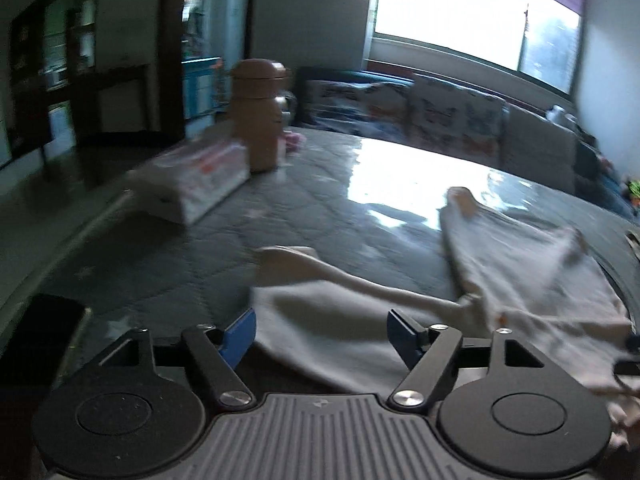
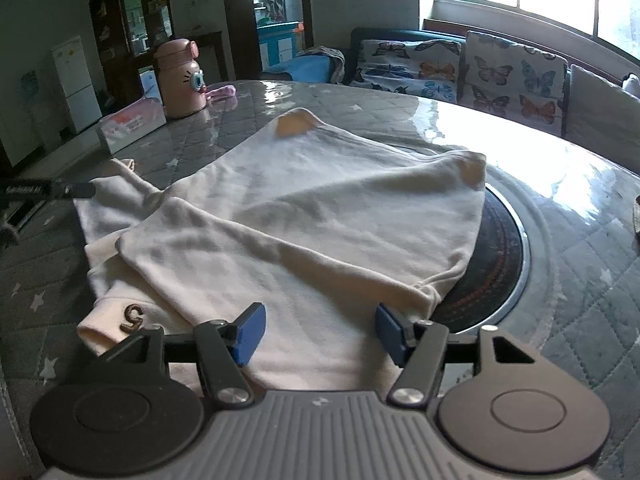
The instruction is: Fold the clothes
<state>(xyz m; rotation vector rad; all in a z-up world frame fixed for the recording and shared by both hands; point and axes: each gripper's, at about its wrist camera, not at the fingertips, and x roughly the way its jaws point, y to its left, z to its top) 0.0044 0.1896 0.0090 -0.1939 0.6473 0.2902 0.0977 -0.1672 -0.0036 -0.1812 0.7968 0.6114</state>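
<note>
Glossy round table (image 2: pixel 400 104) under a grey quilted, star-printed cover; dark round inset plate (image 2: pixel 500 256) at its centre. Butterfly-print sofa cushions (image 2: pixel 460 72) behind the table, below a bright window (image 1: pixel 460 8). Pink lidded flask (image 2: pixel 180 76) and white tissue pack (image 2: pixel 132 124) at the table's far left edge. Cream cotton sweatshirt (image 2: pixel 304 208) lies on the table, half folded, overlapping the plate's left rim. Right tongs (image 2: pixel 320 330) spread, cloth below, nothing pinched. Left tongs (image 1: pixel 322 334) spread over the sweatshirt's sleeve; view blurred.

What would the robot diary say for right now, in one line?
task: fold clothes | cream garment: partly folded on quilted table | left gripper: open, over cloth | right gripper: open, over cloth
</note>
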